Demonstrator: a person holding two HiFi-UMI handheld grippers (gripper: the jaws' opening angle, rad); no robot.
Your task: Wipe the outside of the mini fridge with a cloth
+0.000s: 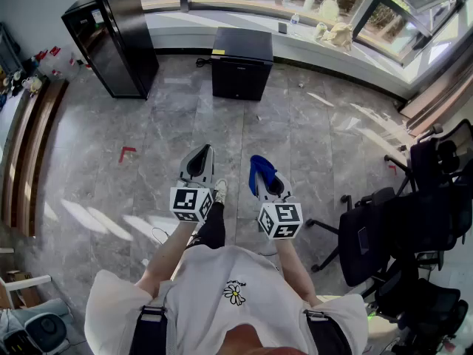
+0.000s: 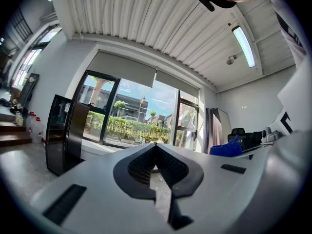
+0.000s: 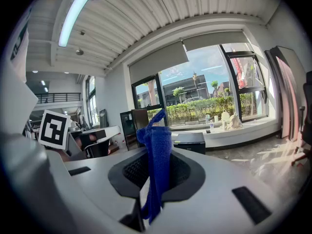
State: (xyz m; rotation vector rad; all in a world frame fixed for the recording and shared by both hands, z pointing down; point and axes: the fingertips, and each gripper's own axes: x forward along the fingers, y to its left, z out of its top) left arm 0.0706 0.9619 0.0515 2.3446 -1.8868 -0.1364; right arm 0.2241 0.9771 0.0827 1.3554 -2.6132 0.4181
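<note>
**Ana:** Where is the mini fridge (image 1: 242, 63)?

**Ben:** It stands on the grey stone floor (image 1: 310, 139) against the window ledge (image 1: 310, 49), door closed. It is well apart from the person, and neither gripper touches it.

**Ana:** And the cloth (image 3: 157, 150)?

**Ben:** The right gripper (image 1: 270, 187) has it. Its jaws are closed on the blue fabric, which stands up in a bunch above them and hangs down a little below. The fridge shows small behind it in the right gripper view.

**Ana:** What about the left gripper (image 2: 156, 146)?

**Ben:** Its jaws are pressed together at the tips, with nothing between them. Only floor shows through the hollow between the pads.

**Ana:** How does the person hold the two?

**Ben:** Side by side in front of the body, both pointing towards the fridge.

**Ana:** Anything else nearby?

**Ben:** A tall black cabinet (image 1: 111, 35) stands left of the fridge, and black office chairs (image 1: 369, 235) crowd the person's right.
</note>
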